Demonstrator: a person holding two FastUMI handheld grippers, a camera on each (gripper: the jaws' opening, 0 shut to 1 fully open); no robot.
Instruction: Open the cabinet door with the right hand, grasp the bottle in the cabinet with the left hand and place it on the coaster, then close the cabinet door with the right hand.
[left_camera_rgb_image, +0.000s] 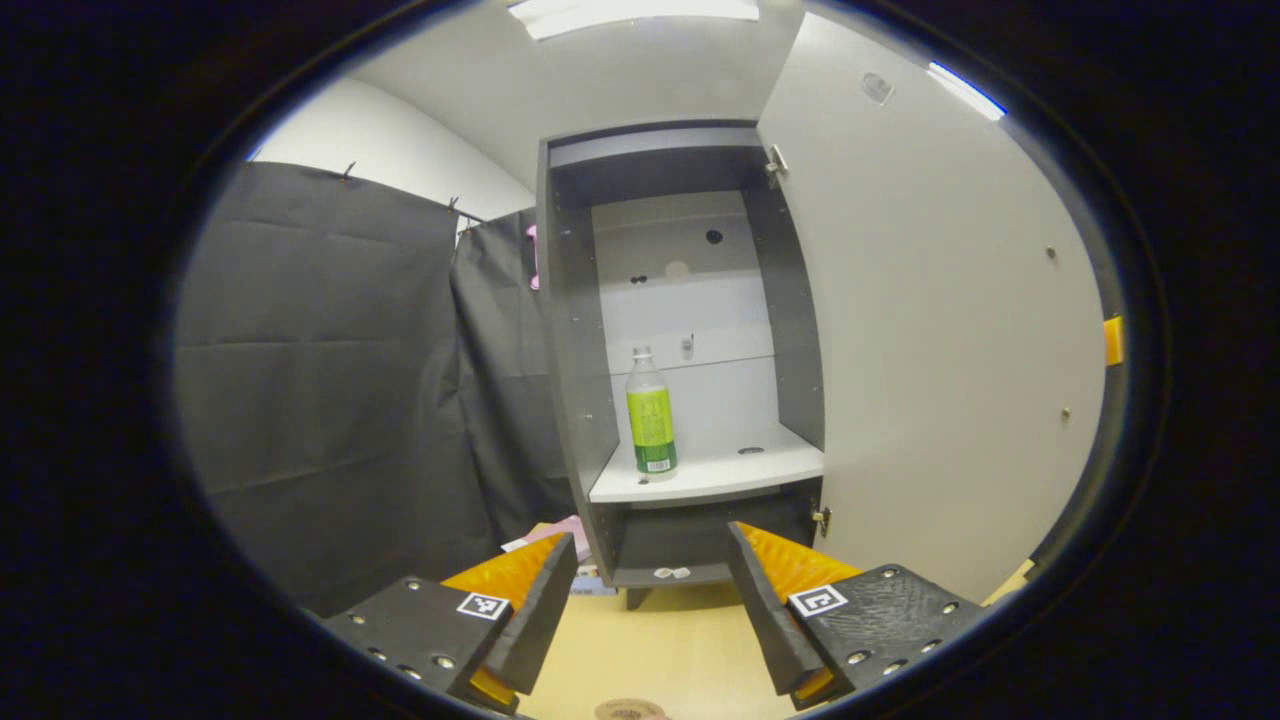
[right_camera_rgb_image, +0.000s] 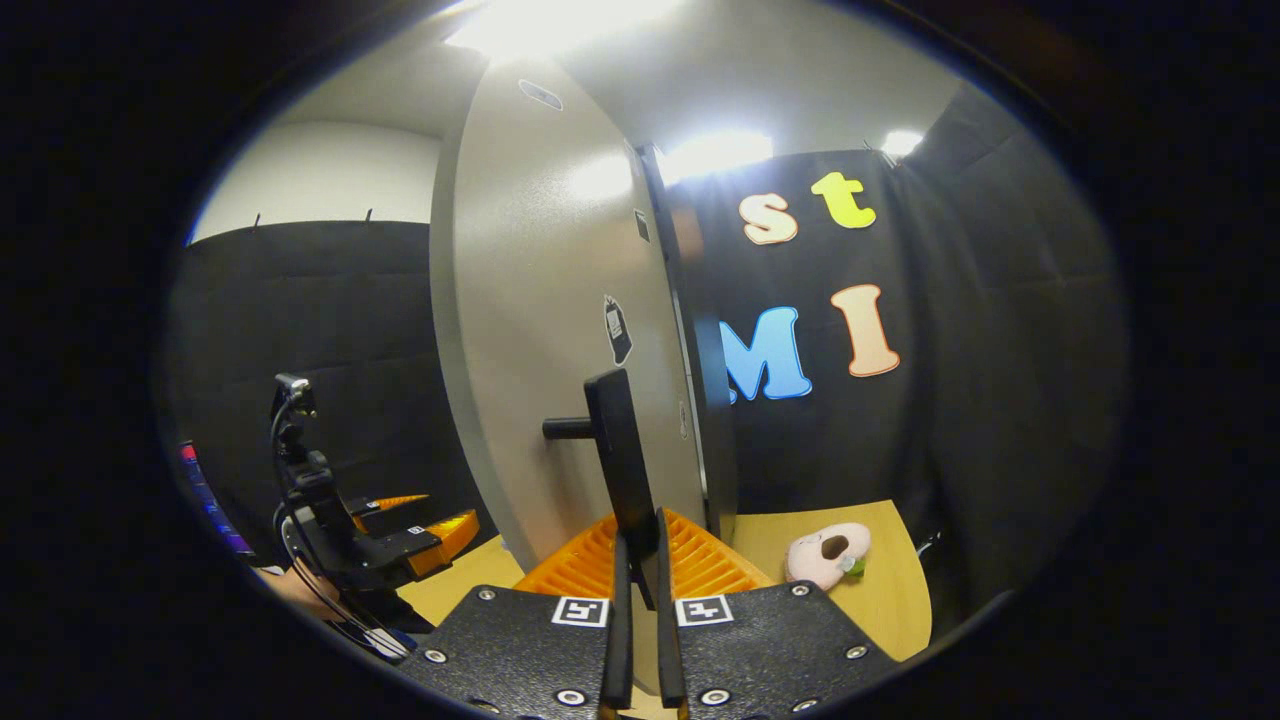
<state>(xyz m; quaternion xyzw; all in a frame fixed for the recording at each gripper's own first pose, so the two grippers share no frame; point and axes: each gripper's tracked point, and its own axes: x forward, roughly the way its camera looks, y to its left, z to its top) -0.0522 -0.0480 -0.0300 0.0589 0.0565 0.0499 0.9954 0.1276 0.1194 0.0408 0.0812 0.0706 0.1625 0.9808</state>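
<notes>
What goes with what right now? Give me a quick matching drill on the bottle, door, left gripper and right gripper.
Things:
1. bottle
2. door
3. left gripper
4. right gripper

States:
A. shut on the handle
B. swung open
C. open, holding nothing
D. upright on the shelf

Pairs: 1-D, 2-B, 3-C, 4-A

The cabinet door (left_camera_rgb_image: 940, 330) looks smooth and matt, with small metal screws. The bottle (left_camera_rgb_image: 651, 412) is clear plastic with a glossy label. The tabletop (left_camera_rgb_image: 660, 640) shows a pale wood finish. The door handle (right_camera_rgb_image: 618, 455) appears matt plastic. A soft plush toy (right_camera_rgb_image: 826, 553) lies on the tabletop.
</notes>
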